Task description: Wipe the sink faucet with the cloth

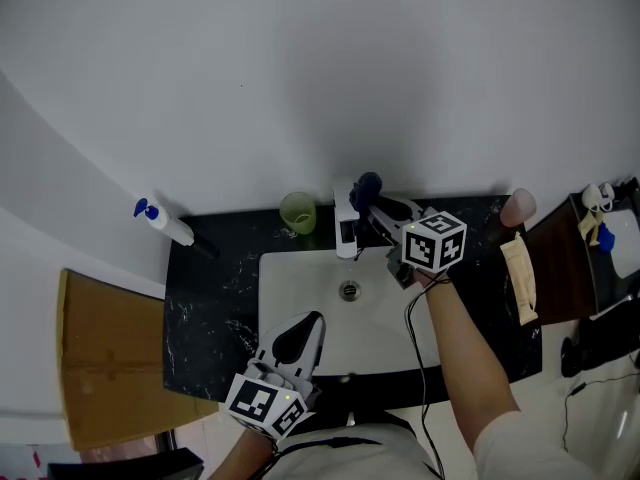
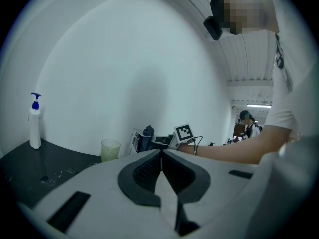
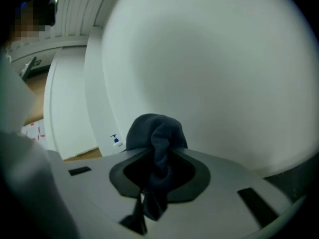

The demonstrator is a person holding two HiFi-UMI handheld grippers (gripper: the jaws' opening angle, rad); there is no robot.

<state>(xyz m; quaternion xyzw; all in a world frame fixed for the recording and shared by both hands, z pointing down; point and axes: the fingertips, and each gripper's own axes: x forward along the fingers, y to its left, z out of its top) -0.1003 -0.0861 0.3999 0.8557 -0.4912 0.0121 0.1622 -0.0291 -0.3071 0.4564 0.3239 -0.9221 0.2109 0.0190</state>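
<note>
A plain white wall (image 1: 300, 68) rises behind the black, white-veined stone table (image 1: 205, 298). A light brown board (image 1: 105, 358) lies just beside its left end. A dark brown wooden surface (image 1: 557, 258) adjoins its right.

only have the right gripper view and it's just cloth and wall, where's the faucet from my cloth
observer: in the head view the faucet is just left of the cloth, by the faucet's back end; can't tell if they touch.
operator: anything close on that side
observer: a green cup stands left of the faucet, apart from it.
operator: and the left gripper
observer: the left gripper is over the front of the sink, jaws together, nothing in them.
</note>
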